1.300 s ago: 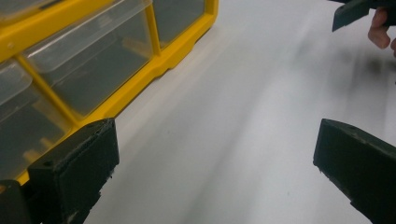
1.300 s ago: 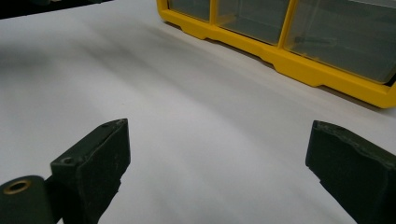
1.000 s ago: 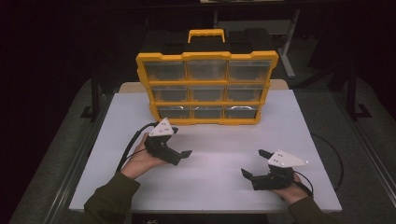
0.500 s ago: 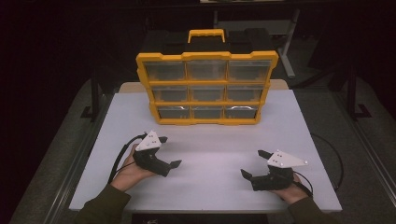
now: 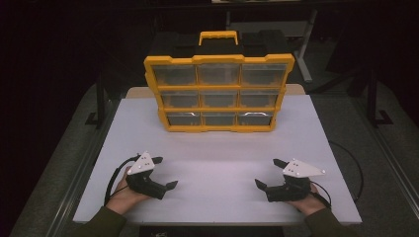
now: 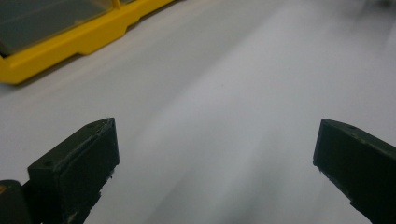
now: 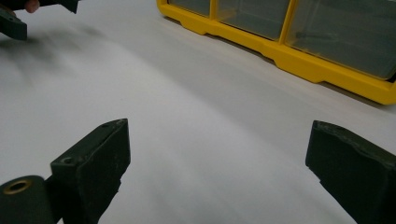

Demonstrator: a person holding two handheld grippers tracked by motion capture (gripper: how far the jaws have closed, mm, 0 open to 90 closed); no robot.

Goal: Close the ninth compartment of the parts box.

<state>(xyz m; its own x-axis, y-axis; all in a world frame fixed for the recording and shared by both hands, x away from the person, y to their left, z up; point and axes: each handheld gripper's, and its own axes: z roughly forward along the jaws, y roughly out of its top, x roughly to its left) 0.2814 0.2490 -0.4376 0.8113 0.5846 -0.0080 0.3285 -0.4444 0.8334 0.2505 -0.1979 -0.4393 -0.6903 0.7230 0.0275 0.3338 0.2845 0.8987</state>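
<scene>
A yellow organizer (image 5: pixel 218 94) with clear drawers in three rows stands upright at the far middle of the white table (image 5: pixel 217 148); all drawers look closed. My left gripper (image 5: pixel 164 173) rests low at the near left, open, nothing between its jaws. My right gripper (image 5: pixel 267 173) sits at the near right, open and empty too. In the left gripper view my left gripper (image 6: pixel 215 163) faces bare table, with the organizer's base (image 6: pixel 70 42) at the upper left. In the right gripper view my right gripper (image 7: pixel 217 163) faces bare table, with the organizer (image 7: pixel 299 42) at the upper right.
Black cables (image 5: pixel 111 182) trail from both grippers toward the table's near corners. A dark floor and table frame surround the tabletop. The other gripper (image 7: pixel 18 14) shows at the upper left of the right gripper view.
My left gripper has pulled back from near the organizer toward the near left edge of the table. The right gripper has stayed in place.
</scene>
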